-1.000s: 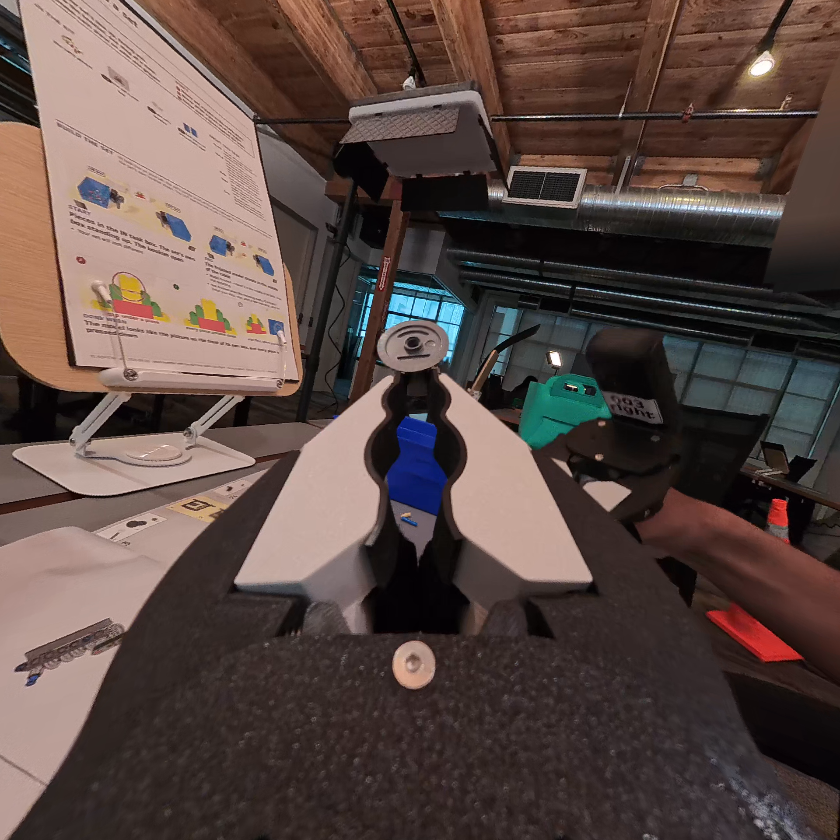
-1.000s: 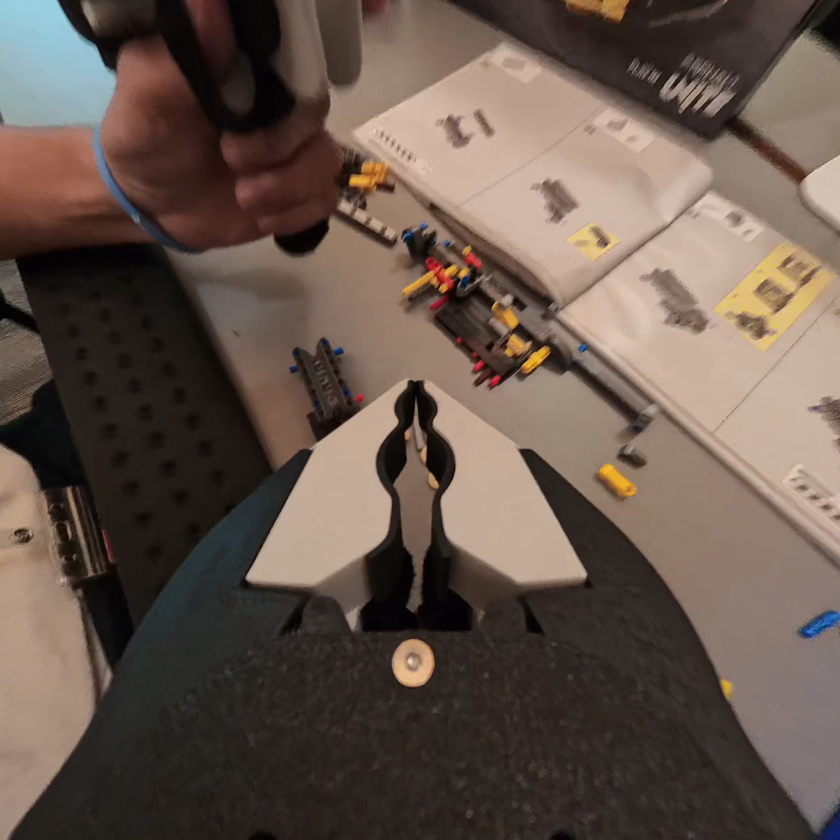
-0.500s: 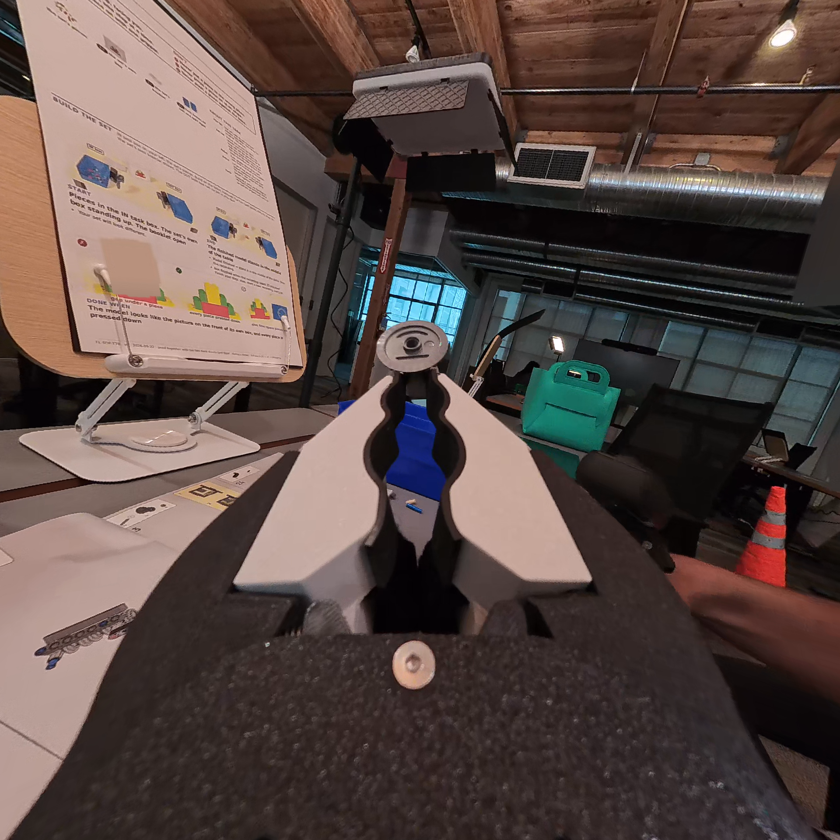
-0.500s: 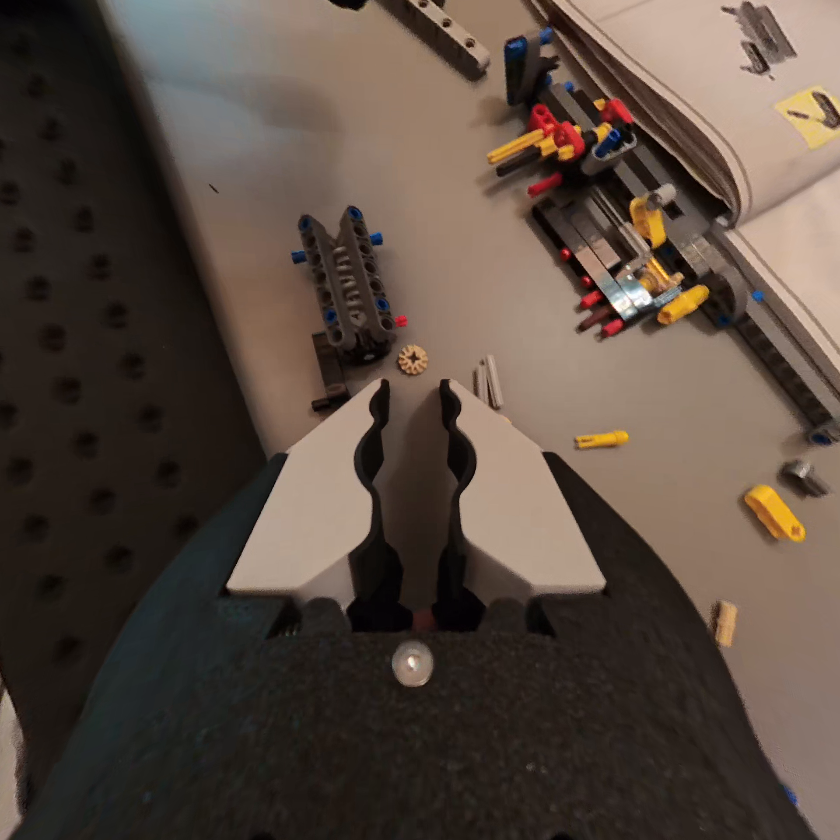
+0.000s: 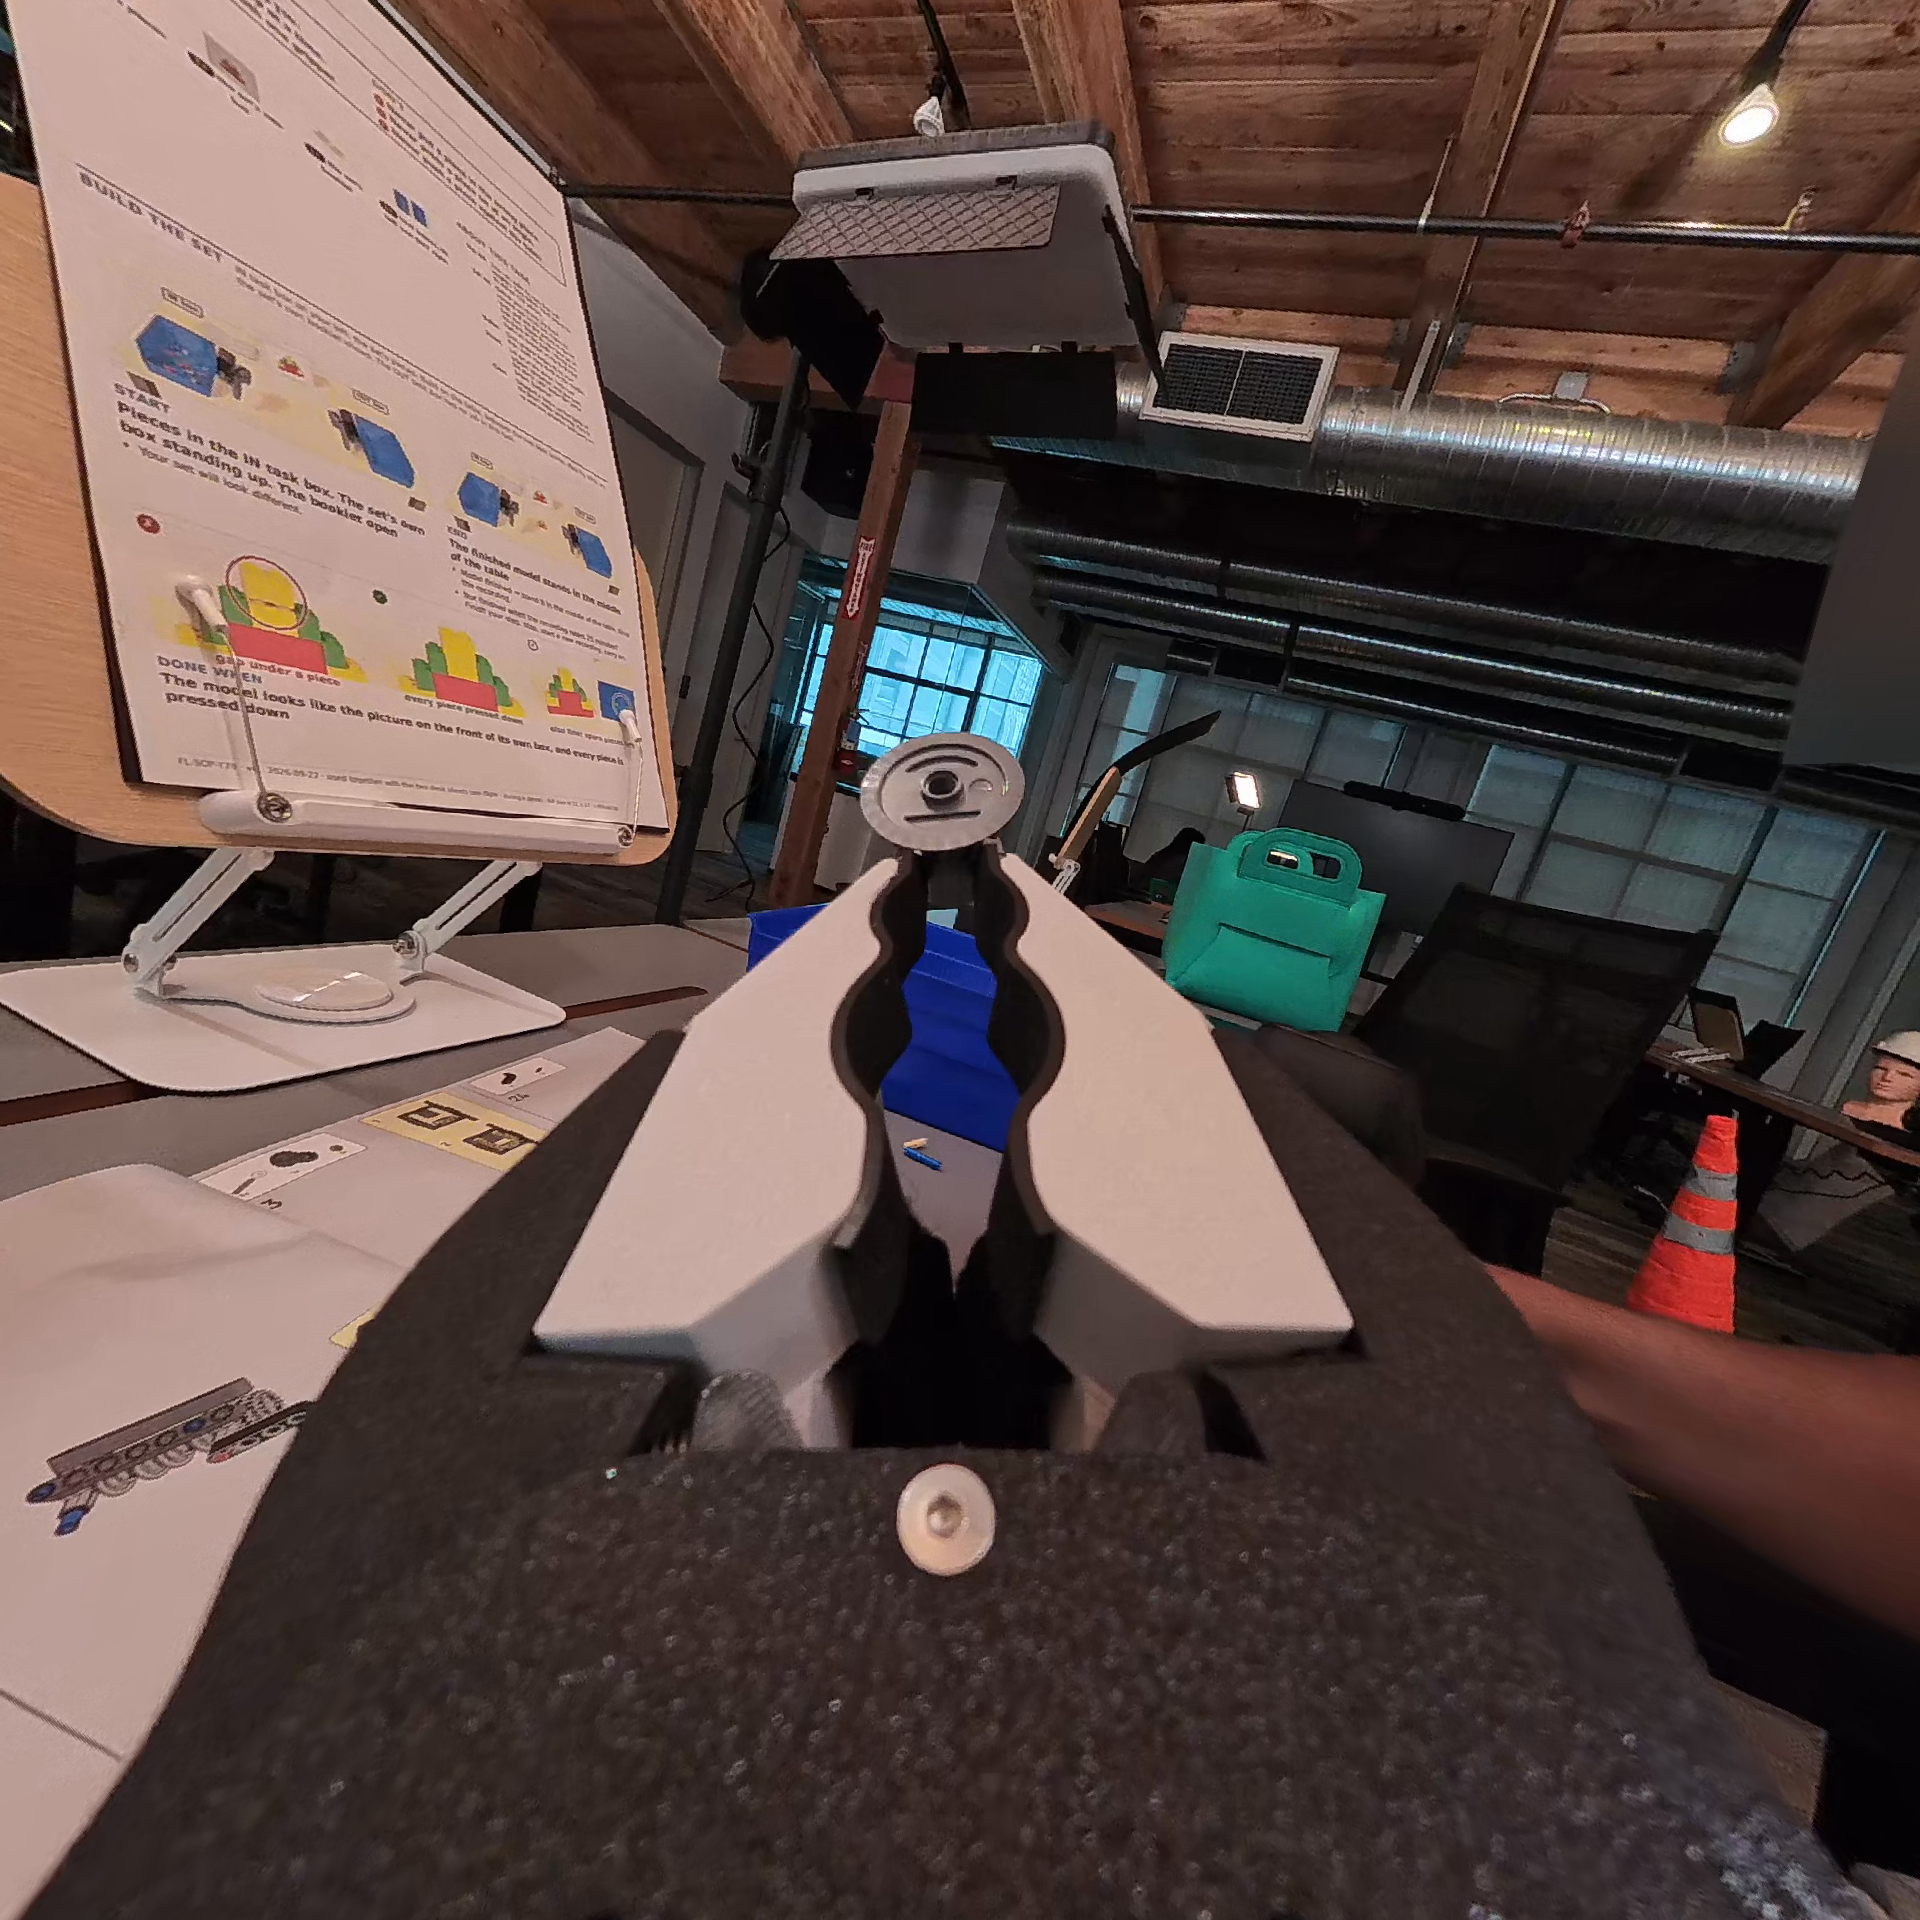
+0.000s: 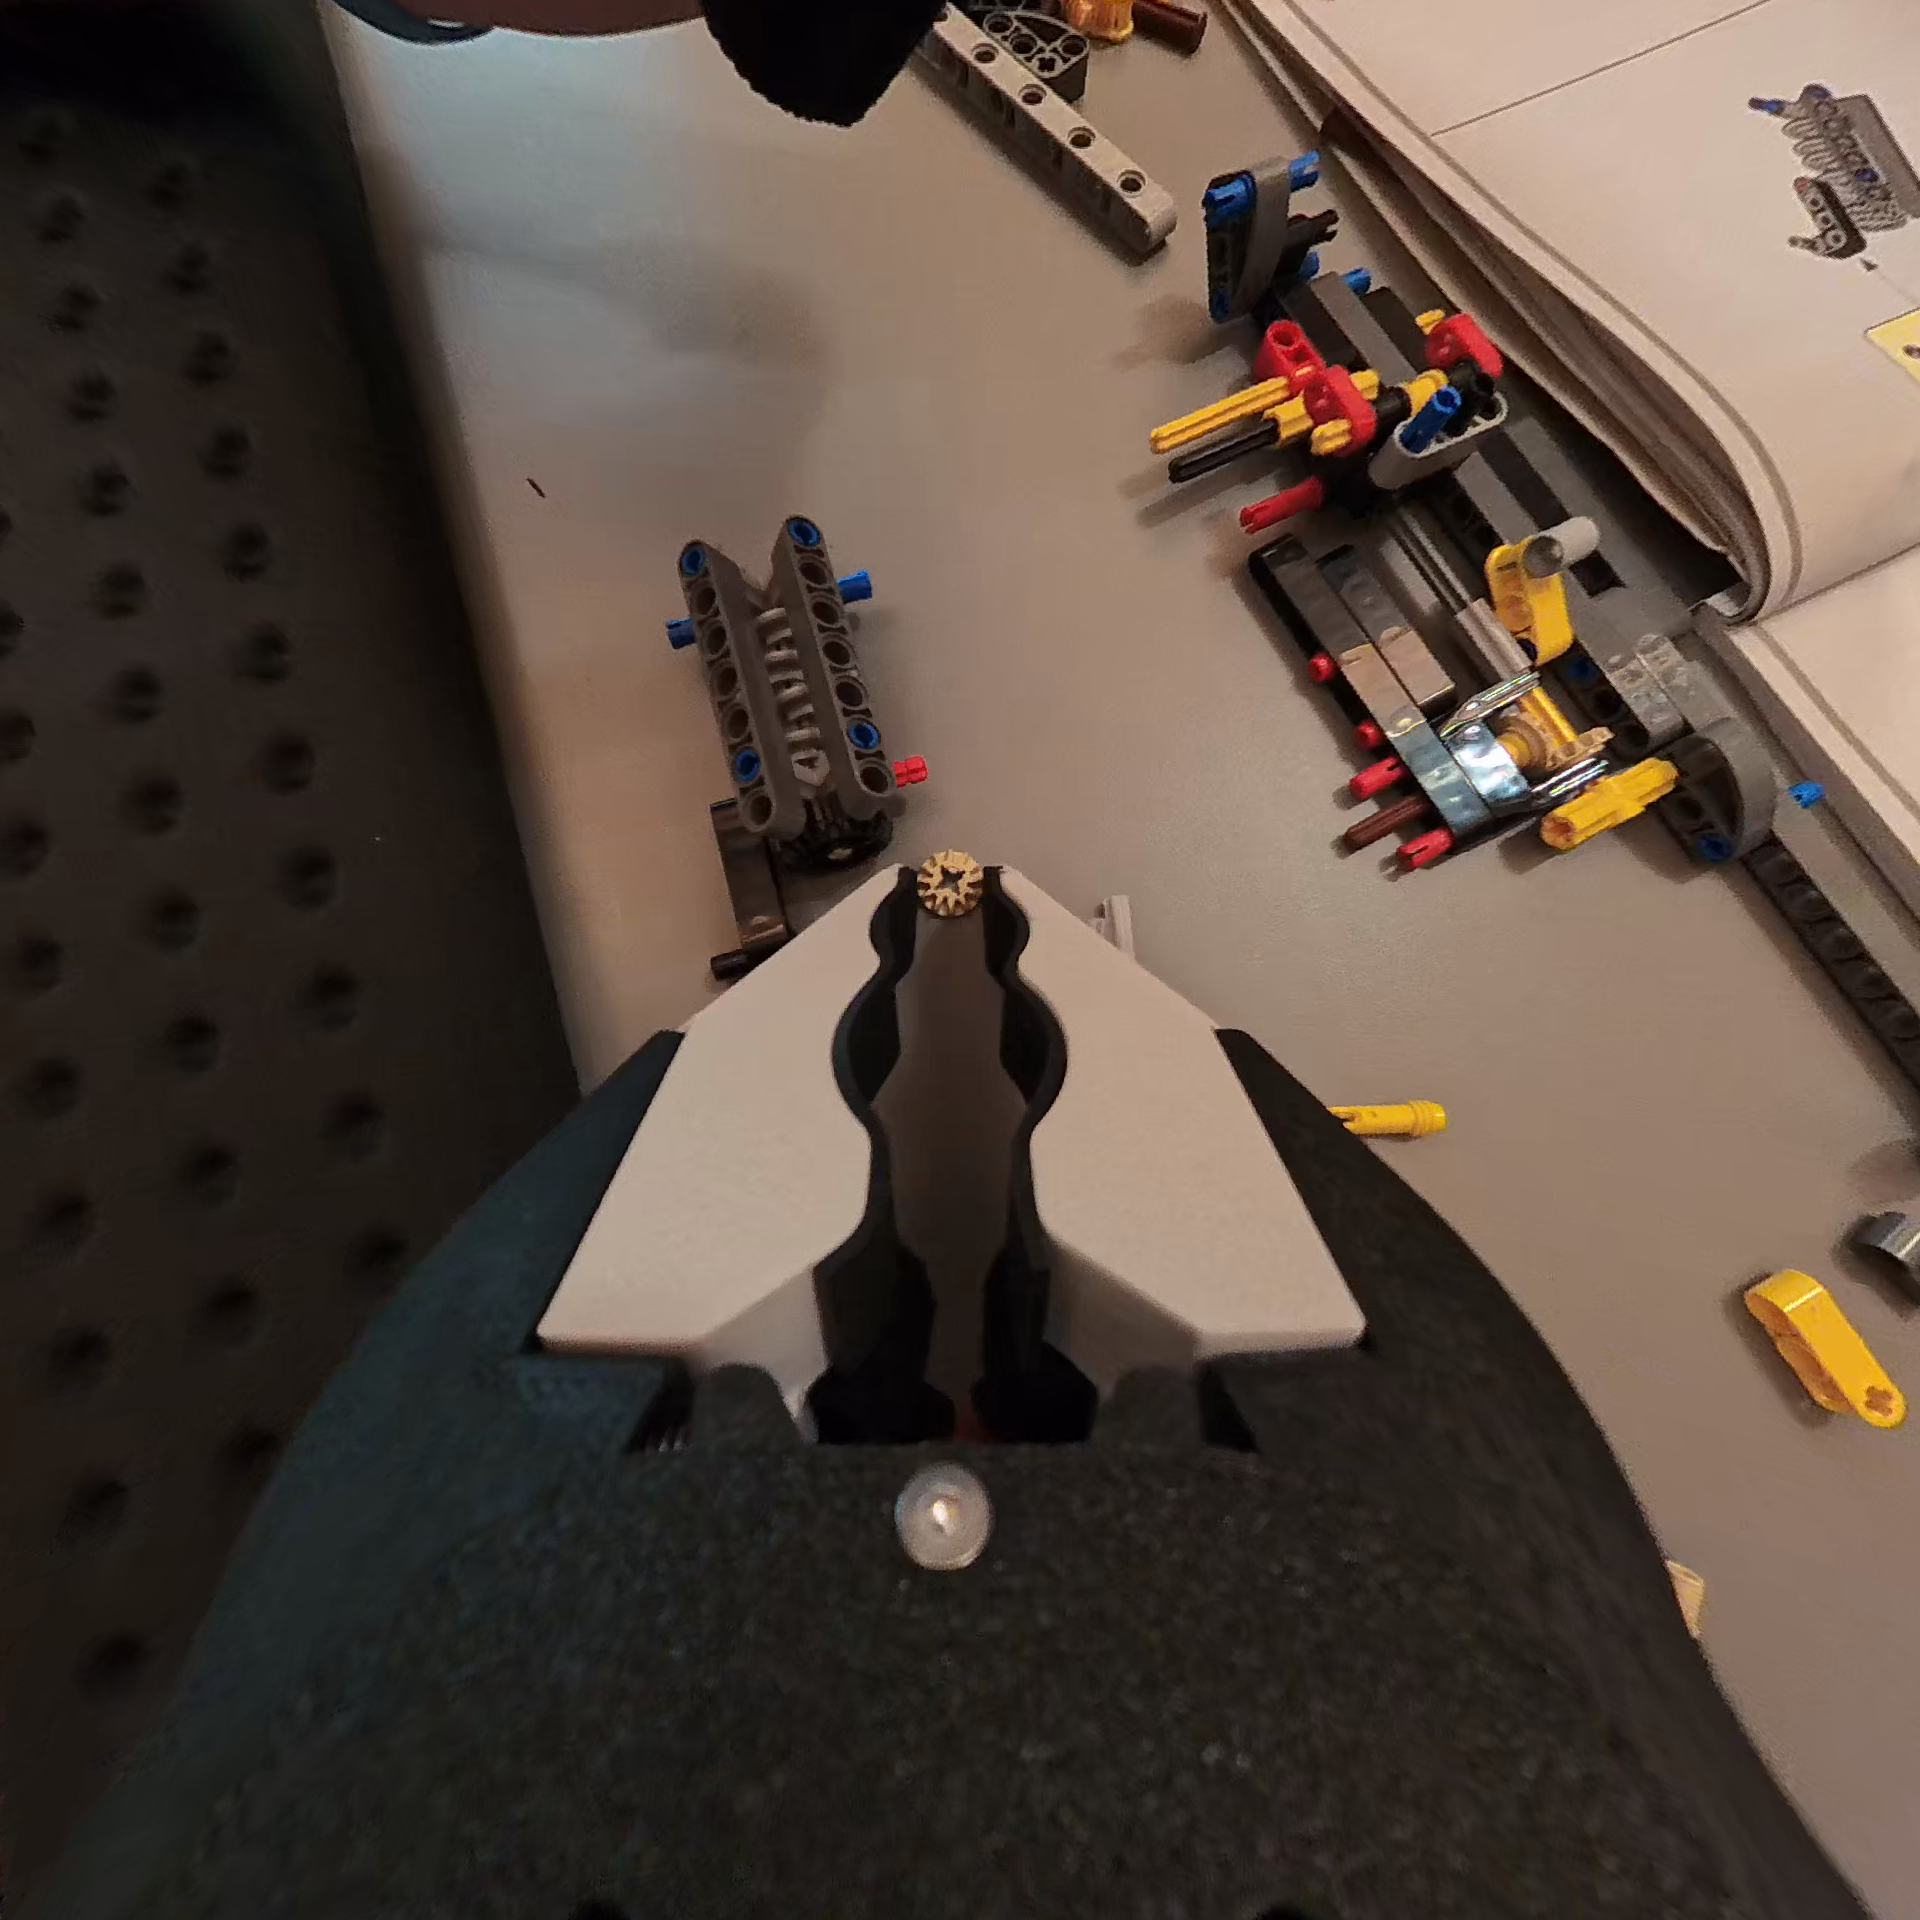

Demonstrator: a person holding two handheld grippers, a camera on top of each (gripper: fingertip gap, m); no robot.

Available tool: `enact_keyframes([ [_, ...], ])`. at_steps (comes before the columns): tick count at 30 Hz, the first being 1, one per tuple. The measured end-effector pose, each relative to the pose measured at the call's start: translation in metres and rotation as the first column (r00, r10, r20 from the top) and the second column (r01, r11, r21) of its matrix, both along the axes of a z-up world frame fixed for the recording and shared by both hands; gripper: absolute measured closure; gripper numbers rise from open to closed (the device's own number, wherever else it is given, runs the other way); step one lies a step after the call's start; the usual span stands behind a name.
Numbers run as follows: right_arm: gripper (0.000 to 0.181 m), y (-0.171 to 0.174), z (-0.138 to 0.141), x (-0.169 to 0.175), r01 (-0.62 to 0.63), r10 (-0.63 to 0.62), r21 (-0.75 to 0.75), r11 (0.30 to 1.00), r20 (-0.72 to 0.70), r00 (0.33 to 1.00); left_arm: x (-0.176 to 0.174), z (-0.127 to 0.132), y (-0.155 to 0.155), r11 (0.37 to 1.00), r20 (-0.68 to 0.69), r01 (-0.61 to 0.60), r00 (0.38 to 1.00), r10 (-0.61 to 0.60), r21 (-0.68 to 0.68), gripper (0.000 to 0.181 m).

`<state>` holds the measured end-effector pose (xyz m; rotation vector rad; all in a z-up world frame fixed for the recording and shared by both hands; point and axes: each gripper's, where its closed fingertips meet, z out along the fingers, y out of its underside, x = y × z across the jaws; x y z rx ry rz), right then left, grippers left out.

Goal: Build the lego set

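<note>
The left tongs (image 5: 943, 862) are held up above the table (image 5: 582, 971) and are clamped on a grey round disc piece (image 5: 941, 792), which stands upright at their tips with its flat face toward the camera. Behind the tips there is a blue bin (image 5: 951, 1023), and a small blue and yellow pin (image 5: 921, 1153) lies on the table in front of it. At the left an instruction sheet (image 5: 332, 416) rests on a white stand (image 5: 281, 997), and an open booklet (image 5: 156, 1351) lies on the table below it. The right tongs (image 6: 950, 883) point down at the table (image 6: 935, 436), and their tips are on either side of a small tan gear (image 6: 950, 883). The tips are close against the gear, but I cannot tell if they press it or only touch it, and the gear seems to lie on the table. Just beside the gear, at the left, lies a grey beam assembly (image 6: 790, 686) with blue and red pins. Further to the right lies a bigger assembly (image 6: 1455, 623) of black, grey, yellow and red pieces, beside the booklet (image 6: 1662, 260). A yellow pin (image 6: 1392, 1118) and a yellow connector (image 6: 1823, 1348) lie apart at the right side. A dark perforated mat (image 6: 208, 727) covers the left edge.
</note>
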<state>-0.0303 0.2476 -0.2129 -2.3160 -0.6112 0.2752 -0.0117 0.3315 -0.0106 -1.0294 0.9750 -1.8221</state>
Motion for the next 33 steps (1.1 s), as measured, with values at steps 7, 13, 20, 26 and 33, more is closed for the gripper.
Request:
enact_keyframes([
  [7, 0.170, 0.013, 0.037, 0.010, 0.127, -0.111, 0.125, 0.984, -0.124, 0.986, -0.001, 0.000, 0.004, 0.994, 0.014, 0.043, 0.999, -0.041, -0.096, 0.173],
  [13, 0.170, 0.053, 0.179, 0.015, 0.307, -0.196, 0.384, 0.871, -0.301, 0.933, -0.001, 0.002, 0.005, 0.982, 0.038, 0.078, 0.997, -0.073, -0.171, 0.173],
  [20, 0.170, 0.093, 0.211, 0.008, 0.374, -0.272, 0.288, 0.882, -0.337, 0.901, 0.001, -0.002, 0.013, 0.978, 0.022, 0.013, 1.000, -0.008, -0.207, 0.173],
  [26, 0.170, 0.108, 0.206, 0.010, 0.405, -0.356, 0.263, 0.876, -0.214, 0.910, 0.001, -0.003, 0.021, 0.963, 0.016, -0.005, 1.000, 0.009, -0.271, 0.173],
  [33, 0.169, 0.116, 0.200, 0.013, 0.377, -0.384, 0.266, 0.887, -0.026, 0.923, 0.001, -0.006, 0.028, 0.924, 0.023, 0.033, 0.999, -0.026, -0.380, 0.173],
])
